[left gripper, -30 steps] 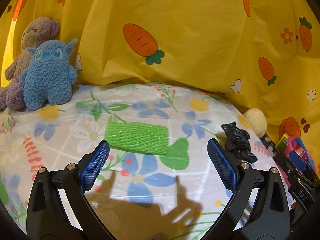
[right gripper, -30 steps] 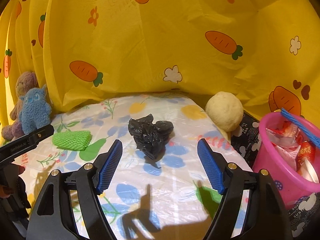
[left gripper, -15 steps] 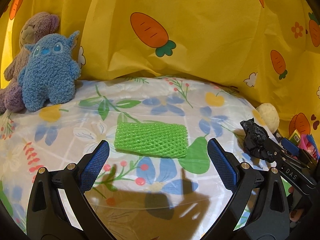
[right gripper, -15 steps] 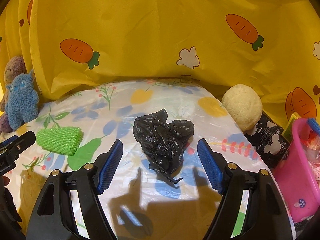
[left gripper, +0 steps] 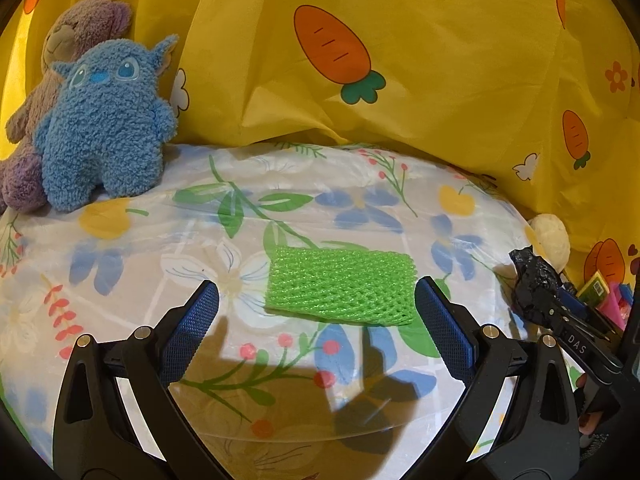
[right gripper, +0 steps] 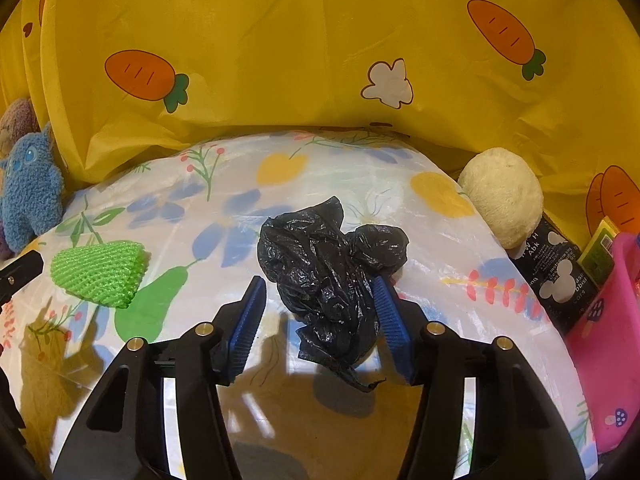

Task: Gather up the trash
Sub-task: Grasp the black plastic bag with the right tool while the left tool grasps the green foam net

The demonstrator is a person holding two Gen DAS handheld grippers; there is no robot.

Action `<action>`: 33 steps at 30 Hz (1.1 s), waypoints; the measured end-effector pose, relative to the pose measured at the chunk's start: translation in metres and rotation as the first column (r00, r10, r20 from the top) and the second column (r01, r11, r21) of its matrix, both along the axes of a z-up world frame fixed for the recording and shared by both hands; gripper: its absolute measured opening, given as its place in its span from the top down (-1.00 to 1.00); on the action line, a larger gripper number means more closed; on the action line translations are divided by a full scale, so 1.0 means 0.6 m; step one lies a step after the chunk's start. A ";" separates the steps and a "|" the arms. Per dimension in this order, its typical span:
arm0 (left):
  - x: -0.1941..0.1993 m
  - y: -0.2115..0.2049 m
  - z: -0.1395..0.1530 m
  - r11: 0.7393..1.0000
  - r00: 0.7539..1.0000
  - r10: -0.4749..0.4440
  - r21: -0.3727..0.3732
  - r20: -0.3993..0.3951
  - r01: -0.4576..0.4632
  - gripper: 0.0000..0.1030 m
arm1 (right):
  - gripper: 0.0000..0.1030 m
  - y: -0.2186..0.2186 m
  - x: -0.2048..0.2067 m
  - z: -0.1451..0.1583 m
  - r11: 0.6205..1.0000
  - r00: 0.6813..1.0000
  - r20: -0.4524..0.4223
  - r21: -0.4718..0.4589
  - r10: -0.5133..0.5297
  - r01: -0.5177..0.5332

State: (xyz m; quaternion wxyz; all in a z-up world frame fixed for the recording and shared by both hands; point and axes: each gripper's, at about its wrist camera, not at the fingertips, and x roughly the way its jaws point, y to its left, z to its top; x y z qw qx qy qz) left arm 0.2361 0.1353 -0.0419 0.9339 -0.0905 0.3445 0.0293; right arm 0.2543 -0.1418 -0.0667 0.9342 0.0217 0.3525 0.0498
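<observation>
Right tongs [right gripper: 320, 320] are being closed around the crumpled black plastic bag [right gripper: 326, 264]. The bag is lying between the two blue pads; the right pad [right gripper: 394, 332] is touching the bag's edge, while a gap is still being left at the left pad [right gripper: 248, 320], so no full grip is being held. The bag is resting on the tabletop [right gripper: 360, 184], which is covered by a glossy floral sheet, at dead centre of the right wrist view.

Left tongs [left gripper: 316, 320] are being held wide open, nothing between the pads. The green foam net [left gripper: 340, 284] is lying flat on the tabletop just ahead of them, at 12 o'clock from the tips, its right corner close to the right pad [left gripper: 440, 332] without being pinched. In the right wrist view the same net is being seen at 9 o'clock from the bag, well apart from it.

A blue plush toy [left gripper: 104, 128] is being propped against a purple plush bear [left gripper: 60, 52] at 10 o'clock in the left wrist view, both against the yellow carrot-print cloth [left gripper: 400, 60] hanging behind. A cream plush ball [right gripper: 504, 196] is sitting at the tabletop's edge, at 2 o'clock from the bag. A pink bucket [right gripper: 612, 340] is being seen at 3 o'clock, partly cut off, with a black printed box [right gripper: 556, 272] just beside it.
</observation>
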 end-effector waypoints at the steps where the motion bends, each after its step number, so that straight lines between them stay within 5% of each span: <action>1: 0.003 0.003 -0.003 1.000 1.000 -0.004 -0.007 -0.005 0.004 -0.88 | 0.19 -0.001 0.002 -0.002 1.000 1.000 -0.010 0.002 0.002 -0.002; 7: 0.026 0.009 -0.018 1.000 0.999 -0.017 -0.011 -0.036 0.017 -0.88 | 0.57 -0.002 0.002 -0.003 1.000 1.000 -0.006 0.009 0.011 -0.011; 16: 0.062 0.017 -0.045 0.999 0.995 -0.030 -0.032 -0.093 0.027 -0.84 | 0.62 -0.005 -0.002 0.000 1.000 1.000 0.008 0.019 0.004 -0.004; 22: 0.081 0.010 -0.068 0.999 0.986 -0.050 -0.027 -0.157 0.046 -0.57 | 0.62 -0.004 -0.003 0.000 1.000 1.000 0.018 0.013 0.011 -0.011; 33: 0.077 0.022 -0.066 0.999 0.989 -0.017 -0.037 -0.147 0.012 0.38 | 0.62 -0.006 -0.004 -0.001 1.000 1.000 0.012 0.023 0.001 -0.001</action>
